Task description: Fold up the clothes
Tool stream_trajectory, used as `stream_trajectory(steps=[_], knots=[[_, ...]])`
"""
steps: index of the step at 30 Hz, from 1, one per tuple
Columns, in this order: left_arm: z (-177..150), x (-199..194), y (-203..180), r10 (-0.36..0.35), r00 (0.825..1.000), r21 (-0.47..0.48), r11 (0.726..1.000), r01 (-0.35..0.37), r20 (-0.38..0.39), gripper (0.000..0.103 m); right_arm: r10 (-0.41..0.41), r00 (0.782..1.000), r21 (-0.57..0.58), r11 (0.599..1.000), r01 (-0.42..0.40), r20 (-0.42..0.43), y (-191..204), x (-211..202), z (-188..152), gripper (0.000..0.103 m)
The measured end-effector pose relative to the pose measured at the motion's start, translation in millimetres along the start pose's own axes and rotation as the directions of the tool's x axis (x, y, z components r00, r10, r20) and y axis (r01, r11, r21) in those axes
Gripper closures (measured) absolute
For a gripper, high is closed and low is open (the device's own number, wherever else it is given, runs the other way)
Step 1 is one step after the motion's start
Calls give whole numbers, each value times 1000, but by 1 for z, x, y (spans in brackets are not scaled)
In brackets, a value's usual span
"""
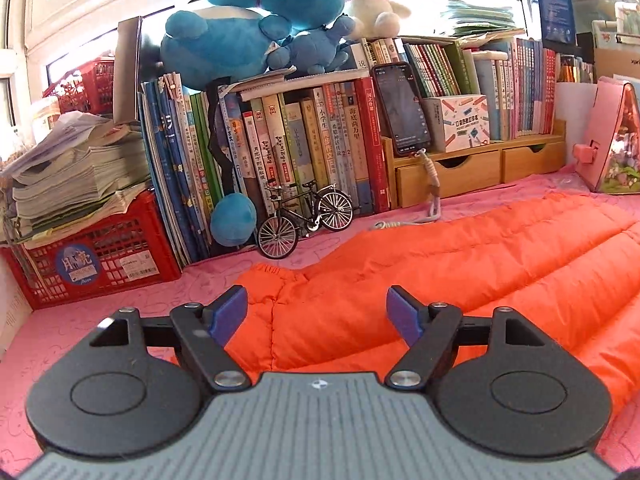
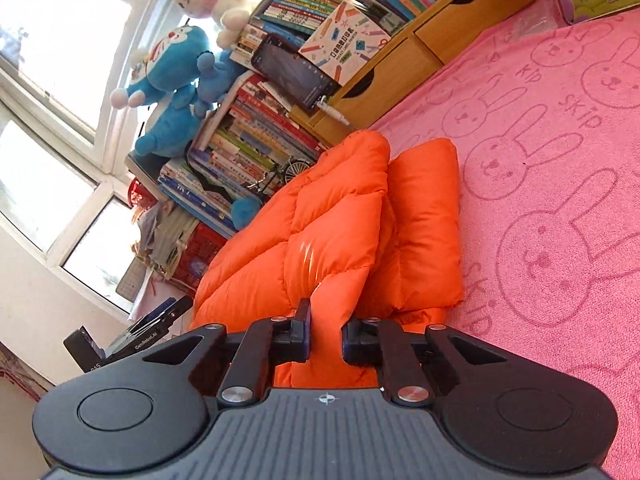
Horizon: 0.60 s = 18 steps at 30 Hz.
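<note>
An orange quilted puffer garment (image 1: 460, 272) lies on the pink bunny-print cloth (image 1: 100, 340). In the left wrist view my left gripper (image 1: 316, 304) is open, its blue-padded fingers (image 1: 232, 312) spread just above the garment's near left end, holding nothing. In the right wrist view my right gripper (image 2: 325, 322) is closed on a raised fold of the orange garment (image 2: 332, 224), which bunches up between the fingers. A folded part of it (image 2: 428, 224) lies to the right on the cloth.
A row of books (image 1: 304, 148) stands behind, with blue and pink plush toys (image 1: 256, 20) on top. A model bicycle (image 1: 304, 216), a phone (image 1: 402, 108), a wooden drawer shelf (image 1: 472, 168), a red crate (image 1: 92, 260) and a pink box (image 1: 612, 136) border the cloth (image 2: 560, 200).
</note>
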<state>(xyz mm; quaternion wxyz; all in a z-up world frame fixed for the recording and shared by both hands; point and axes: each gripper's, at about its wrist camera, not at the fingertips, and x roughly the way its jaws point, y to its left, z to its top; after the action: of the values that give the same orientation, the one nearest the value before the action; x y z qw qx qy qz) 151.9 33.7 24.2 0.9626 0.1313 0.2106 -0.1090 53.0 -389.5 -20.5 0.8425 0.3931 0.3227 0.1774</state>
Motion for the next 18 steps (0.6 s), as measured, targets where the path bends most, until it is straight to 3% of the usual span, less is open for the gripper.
stream_trajectory(steps=[2,3,5,6,7,8,9,10,12,13,14,16,18], knots=[[2,6,-9,50,999,37,998,-50,11,25,-56,998,-58,997,56,-7,6,5,0,88],[3,8,-15,76,997,61,995,-77,20,25,-124,992,-115,986,123,4,13,8,-1,84],[6,13,-26,122,992,112,986,-126,44,23,-315,944,-258,908,330,97,34,11,-4,66],[8,14,-33,135,989,140,980,-143,66,23,-394,901,-328,840,433,182,50,13,-8,54],[10,15,-40,147,985,167,973,-160,87,19,-452,844,-398,745,535,288,69,15,-14,48],[12,17,-47,153,982,193,966,-172,108,15,-468,794,-459,648,607,389,90,19,-22,47],[14,20,-55,154,980,218,959,-179,128,15,-453,753,-510,555,657,477,110,24,-31,40],[16,23,-63,154,978,242,952,-185,141,15,-420,734,-549,489,678,534,126,32,-39,27],[20,34,-74,168,977,273,942,-197,128,15,-341,722,-608,390,691,602,154,59,-50,20],[21,40,-78,178,977,285,937,-204,117,15,-306,729,-636,358,684,612,165,73,-54,20],[23,46,-82,188,977,297,931,-211,105,16,-279,750,-666,345,661,600,173,88,-56,20],[24,57,-82,209,975,300,928,-221,73,15,-242,791,-705,360,611,562,185,117,-53,20],[22,65,-76,230,973,280,932,-230,32,15,-230,824,-704,432,564,519,188,141,-43,20]])
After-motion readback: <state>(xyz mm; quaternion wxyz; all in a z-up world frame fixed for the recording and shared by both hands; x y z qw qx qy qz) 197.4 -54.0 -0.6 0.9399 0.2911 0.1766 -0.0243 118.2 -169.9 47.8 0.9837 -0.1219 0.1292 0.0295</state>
